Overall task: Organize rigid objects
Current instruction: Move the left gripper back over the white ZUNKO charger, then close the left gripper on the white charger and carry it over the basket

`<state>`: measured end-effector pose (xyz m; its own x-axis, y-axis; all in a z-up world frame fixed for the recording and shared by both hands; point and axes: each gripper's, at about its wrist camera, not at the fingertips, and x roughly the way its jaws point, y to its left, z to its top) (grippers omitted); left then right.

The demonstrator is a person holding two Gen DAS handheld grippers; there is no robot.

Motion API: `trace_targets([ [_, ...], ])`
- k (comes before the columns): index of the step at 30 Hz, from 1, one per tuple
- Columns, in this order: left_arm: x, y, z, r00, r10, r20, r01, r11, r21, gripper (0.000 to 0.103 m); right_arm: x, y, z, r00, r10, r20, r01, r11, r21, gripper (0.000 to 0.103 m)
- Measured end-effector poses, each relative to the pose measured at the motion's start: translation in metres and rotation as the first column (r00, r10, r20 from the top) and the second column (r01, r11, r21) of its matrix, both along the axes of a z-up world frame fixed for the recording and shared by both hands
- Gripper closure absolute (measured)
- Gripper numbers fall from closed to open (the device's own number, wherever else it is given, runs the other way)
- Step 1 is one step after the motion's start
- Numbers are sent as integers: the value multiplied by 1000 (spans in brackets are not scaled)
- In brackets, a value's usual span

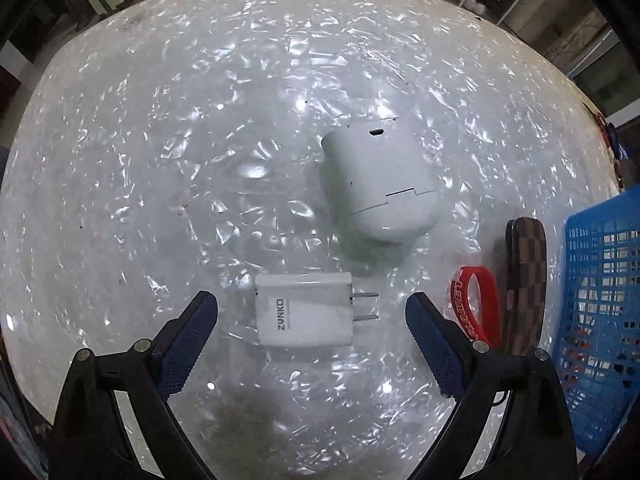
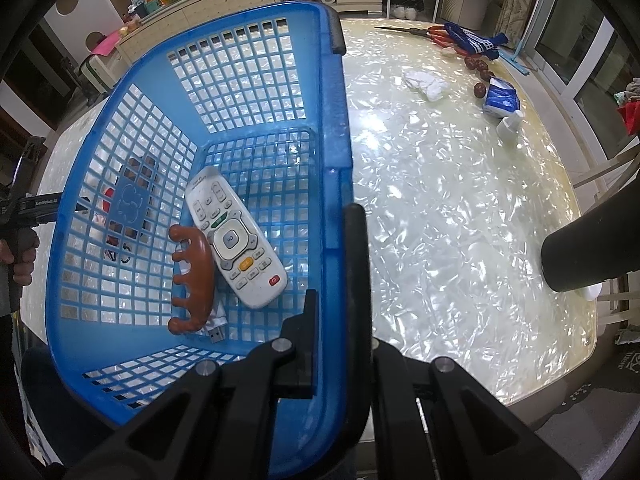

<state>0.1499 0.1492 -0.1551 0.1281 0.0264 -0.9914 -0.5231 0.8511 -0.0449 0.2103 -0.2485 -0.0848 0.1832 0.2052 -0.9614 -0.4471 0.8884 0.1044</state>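
In the left wrist view my left gripper (image 1: 311, 312) is open, its fingers on either side of a white ZUNKO charger plug (image 1: 305, 310) lying on the table, not touching it. Beyond it lies a white earbud case (image 1: 380, 184). To the right are a red wristband (image 1: 476, 304), a brown checkered wallet (image 1: 524, 280) and the blue basket (image 1: 600, 320). In the right wrist view my right gripper (image 2: 334, 264) is shut on the blue basket's rim (image 2: 338, 216). Inside the basket lie a white remote (image 2: 236, 236), a brown massager (image 2: 192, 280) and a USB stick (image 2: 216, 334).
The table (image 2: 460, 220) is shiny white marble. At its far right in the right wrist view are crumpled tissue (image 2: 426, 82), a blue tissue pack (image 2: 500, 98), scissors (image 2: 416, 32), a blue cloth (image 2: 472, 42) and several brown dates (image 2: 480, 72). A dark cylinder (image 2: 588, 248) enters at right.
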Motion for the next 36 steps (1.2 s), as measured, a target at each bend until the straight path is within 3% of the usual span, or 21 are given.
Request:
trace_targets([
  [14, 9, -2, -13, 1000, -18, -7, 18, 1000, 24, 38, 0, 1, -1, 1000, 5, 1, -5, 1000, -1, 98],
  [24, -8, -9, 1, 998, -52, 28, 51, 999, 11, 38, 0, 0, -1, 1000, 3, 0, -3, 1000, 0, 98],
  [27, -15, -18, 15, 993, -102, 54, 99, 993, 58, 38, -1, 0, 0, 1000, 0, 1, 0, 1000, -4, 98],
  [32, -29, -34, 47, 973, -199, 117, 186, 976, 114, 38, -3, -1, 2, 1000, -10, 8, 10, 1000, -17, 98],
  [36, -39, -50, 72, 937, -297, 182, 284, 954, 95, 38, -4, 0, 3, 1000, -9, 10, 9, 1000, -24, 98],
])
